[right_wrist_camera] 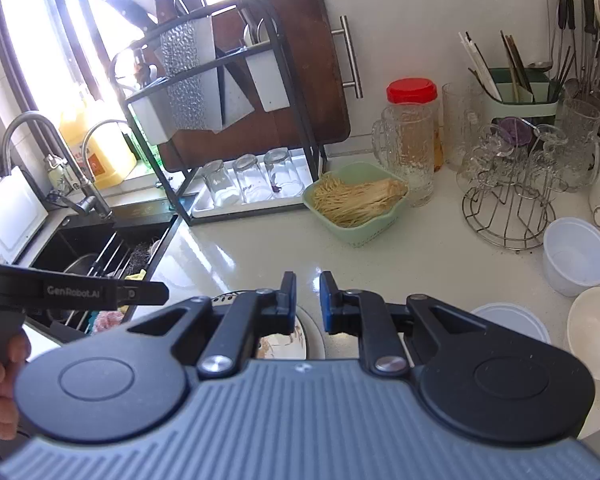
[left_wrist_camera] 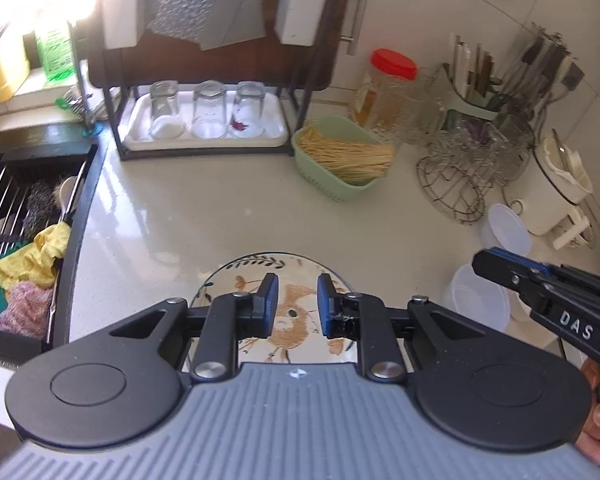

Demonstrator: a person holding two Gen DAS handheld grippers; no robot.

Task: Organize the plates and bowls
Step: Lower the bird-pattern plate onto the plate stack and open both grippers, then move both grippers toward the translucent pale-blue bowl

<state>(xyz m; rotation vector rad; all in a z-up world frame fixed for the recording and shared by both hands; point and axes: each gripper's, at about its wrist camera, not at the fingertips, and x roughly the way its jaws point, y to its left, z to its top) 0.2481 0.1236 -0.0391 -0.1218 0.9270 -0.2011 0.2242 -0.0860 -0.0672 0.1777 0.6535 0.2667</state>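
We note both grippers, left (left_wrist_camera: 293,304) and right (right_wrist_camera: 308,302), jaws closed empty, above the patterned plate (left_wrist_camera: 296,320) on the worktop (left_wrist_camera: 220,216), left nearer.

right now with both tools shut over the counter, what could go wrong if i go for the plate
1. The floral plate lies flat under the shut left tool; its low rim offers little to grip, so it may slip.
2. The right tool is close beside the left; they could collide over the plate.
3. Glass mugs stand just behind the plastic bowls; a wide swing could knock them.
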